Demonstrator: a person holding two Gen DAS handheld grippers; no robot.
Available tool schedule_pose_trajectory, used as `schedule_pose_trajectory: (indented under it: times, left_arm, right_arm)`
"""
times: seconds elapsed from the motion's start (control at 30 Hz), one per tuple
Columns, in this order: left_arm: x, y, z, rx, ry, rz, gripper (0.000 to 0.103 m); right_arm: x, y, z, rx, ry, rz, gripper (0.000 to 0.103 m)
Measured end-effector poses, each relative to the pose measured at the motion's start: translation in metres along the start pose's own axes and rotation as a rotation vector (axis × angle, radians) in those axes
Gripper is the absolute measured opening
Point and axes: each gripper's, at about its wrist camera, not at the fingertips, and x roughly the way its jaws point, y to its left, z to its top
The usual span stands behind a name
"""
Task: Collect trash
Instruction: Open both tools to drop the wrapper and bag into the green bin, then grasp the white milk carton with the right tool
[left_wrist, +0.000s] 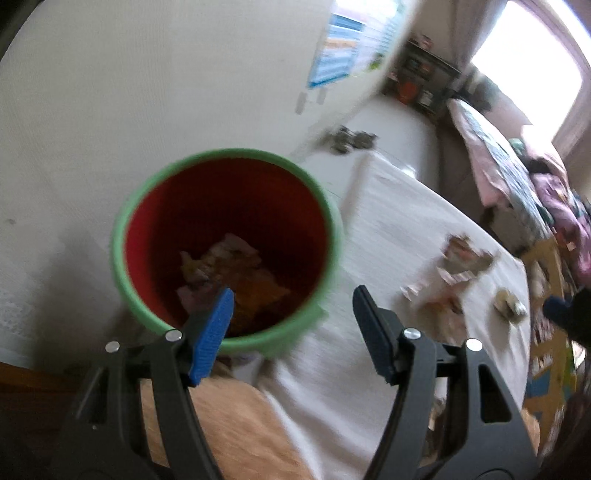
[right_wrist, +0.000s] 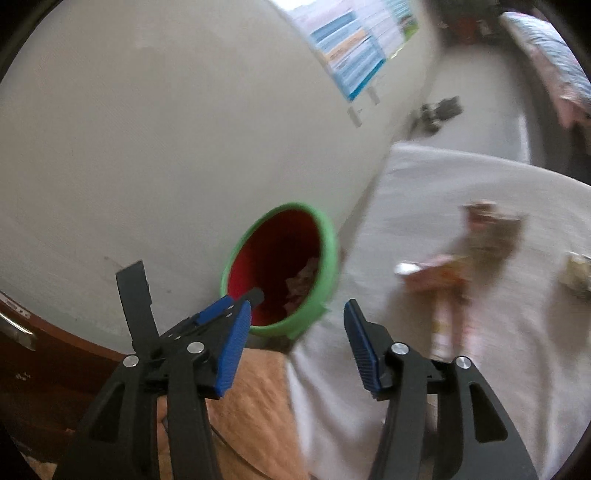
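A bin (left_wrist: 125, 236) with a green rim and red inside stands against the wall, with crumpled wrappers (left_wrist: 225, 266) at its bottom. My left gripper (left_wrist: 293, 291) hangs open and empty over the bin's near rim. My right gripper (right_wrist: 298, 303) is also open and empty, a little back from the bin (right_wrist: 328, 266). In the right wrist view a blue finger (right_wrist: 212, 312) of the left gripper shows at the bin's near edge. Loose wrappers (left_wrist: 461, 258) (right_wrist: 476, 240) and a crumpled scrap (left_wrist: 511, 304) (right_wrist: 576, 273) lie blurred on the white cloth (left_wrist: 388, 221) to the right.
A white wall (left_wrist: 147, 92) with a poster (left_wrist: 340, 48) rises behind the bin. Dark wooden furniture (right_wrist: 44, 362) is at the left, a tan blanket (left_wrist: 236, 424) below the grippers. A bed (left_wrist: 498, 155), a shelf (left_wrist: 421, 74) and a dark clump on the floor (left_wrist: 351, 140) lie beyond.
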Motion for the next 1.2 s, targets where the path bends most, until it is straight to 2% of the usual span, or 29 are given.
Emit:
schedule_pose_trajectory:
  times: [0.13, 0.27, 0.3, 0.43, 0.5, 0.6, 0.7, 0.77, 0.8, 0.83, 0.87, 0.93, 1.07, 1.2]
  left_arm:
    - [0.0, -0.043, -0.021, 0.094, 0.046, -0.079, 0.068]
    - [0.003, -0.08, -0.051, 0.171, 0.112, -0.151, 0.07]
    - [0.006, -0.089, -0.06, 0.185, 0.139, -0.161, 0.07]
    - [0.016, -0.11, -0.08, 0.23, 0.204, -0.167, 0.07]
    - [0.016, -0.117, -0.086, 0.253, 0.21, -0.161, 0.07]
    - [0.016, -0.121, -0.09, 0.257, 0.213, -0.149, 0.07]
    - [0.018, -0.118, -0.09, 0.237, 0.219, -0.137, 0.07]
    - [0.018, -0.114, -0.089, 0.226, 0.221, -0.133, 0.07]
    - [0.019, -0.114, -0.088, 0.221, 0.222, -0.132, 0.071]
    - [0.019, -0.113, -0.088, 0.219, 0.223, -0.13, 0.07]
    - [0.019, -0.113, -0.087, 0.219, 0.222, -0.13, 0.07]
    - [0.019, -0.113, -0.087, 0.22, 0.224, -0.131, 0.071]
    - [0.022, -0.115, -0.089, 0.228, 0.236, -0.134, 0.071]
    - [0.028, -0.118, -0.094, 0.226, 0.271, -0.146, 0.071]
  right_arm:
    - [-0.038, -0.042, -0.021, 0.04, -0.012, -0.117, 0.057]
    - [-0.046, -0.075, -0.057, 0.059, 0.062, -0.214, 0.059]
    - [-0.042, -0.082, -0.071, 0.057, 0.105, -0.237, 0.059]
    - [-0.031, -0.098, -0.112, 0.059, 0.184, -0.295, 0.059]
    - [-0.028, -0.108, -0.126, 0.105, 0.196, -0.281, 0.059]
    - [-0.017, -0.113, -0.135, 0.131, 0.247, -0.244, 0.059]
    - [-0.007, -0.105, -0.139, 0.079, 0.303, -0.281, 0.064]
    - [0.005, -0.105, -0.145, 0.056, 0.354, -0.313, 0.064]
    - [0.007, -0.105, -0.148, 0.049, 0.367, -0.321, 0.064]
    - [0.011, -0.104, -0.15, 0.038, 0.372, -0.327, 0.057]
    - [0.012, -0.105, -0.151, 0.031, 0.37, -0.328, 0.045]
    - [0.012, -0.107, -0.146, 0.026, 0.334, -0.328, 0.044]
    - [-0.001, -0.114, -0.128, 0.006, 0.236, -0.384, 0.043]
    - [-0.014, -0.131, -0.111, 0.091, 0.154, -0.355, 0.043]
